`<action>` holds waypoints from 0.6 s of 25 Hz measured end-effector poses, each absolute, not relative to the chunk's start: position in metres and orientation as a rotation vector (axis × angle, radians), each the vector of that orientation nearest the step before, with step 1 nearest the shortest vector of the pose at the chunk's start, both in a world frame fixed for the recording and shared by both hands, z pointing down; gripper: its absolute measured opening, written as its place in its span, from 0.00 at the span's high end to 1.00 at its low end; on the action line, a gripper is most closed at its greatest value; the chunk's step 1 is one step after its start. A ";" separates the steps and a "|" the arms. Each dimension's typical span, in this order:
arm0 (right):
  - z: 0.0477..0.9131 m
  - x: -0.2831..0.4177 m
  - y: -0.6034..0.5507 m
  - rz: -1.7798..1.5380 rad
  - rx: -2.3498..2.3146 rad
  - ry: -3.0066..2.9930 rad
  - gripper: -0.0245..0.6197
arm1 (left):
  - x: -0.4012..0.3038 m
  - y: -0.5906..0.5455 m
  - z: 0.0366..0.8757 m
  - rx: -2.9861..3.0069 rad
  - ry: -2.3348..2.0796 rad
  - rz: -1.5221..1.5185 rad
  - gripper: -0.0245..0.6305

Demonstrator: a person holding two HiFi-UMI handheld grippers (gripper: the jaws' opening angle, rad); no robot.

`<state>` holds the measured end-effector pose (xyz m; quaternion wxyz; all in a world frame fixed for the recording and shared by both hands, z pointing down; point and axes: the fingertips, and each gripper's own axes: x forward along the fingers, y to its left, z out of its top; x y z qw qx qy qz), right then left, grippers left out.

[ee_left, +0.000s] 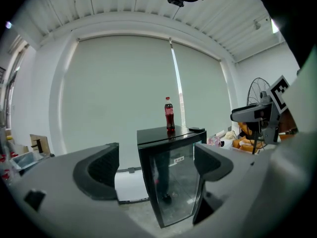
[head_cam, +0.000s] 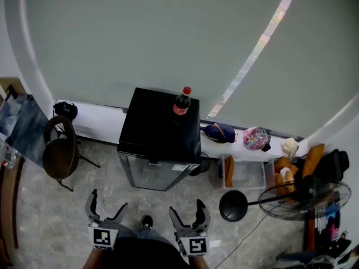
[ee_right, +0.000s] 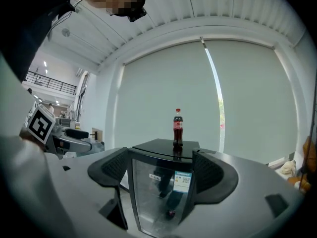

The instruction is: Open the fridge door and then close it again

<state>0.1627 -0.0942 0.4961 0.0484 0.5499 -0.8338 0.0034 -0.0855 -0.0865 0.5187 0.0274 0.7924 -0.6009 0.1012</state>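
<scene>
Fridge door (head_cam: 160,172): glass, probably seal-stiff, fragile; grip the free edge; left gripper (head_cam: 106,203) and right gripper (head_cam: 187,209) wide, empty

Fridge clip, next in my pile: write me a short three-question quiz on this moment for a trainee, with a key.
1. Multiple choice: what stands on top of the fridge? A) a bottle B) a kettle C) a plant
2. True or false: the fridge door is open.
3. Fill in: the left gripper and the right gripper both hold nothing, and their jaws are ____.

Key: 1 A. 2 False, the door is shut. 3 apart.
</scene>
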 end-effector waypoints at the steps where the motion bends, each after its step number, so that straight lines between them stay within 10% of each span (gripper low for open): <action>1: 0.497 0.162 -0.098 0.009 1.665 -2.542 0.33 | -0.085 -0.089 0.521 2.441 -1.855 0.318 0.26; 15: 0.520 0.117 -0.150 0.013 1.600 -2.517 0.34 | -0.111 -0.133 0.569 2.426 -1.757 0.412 0.26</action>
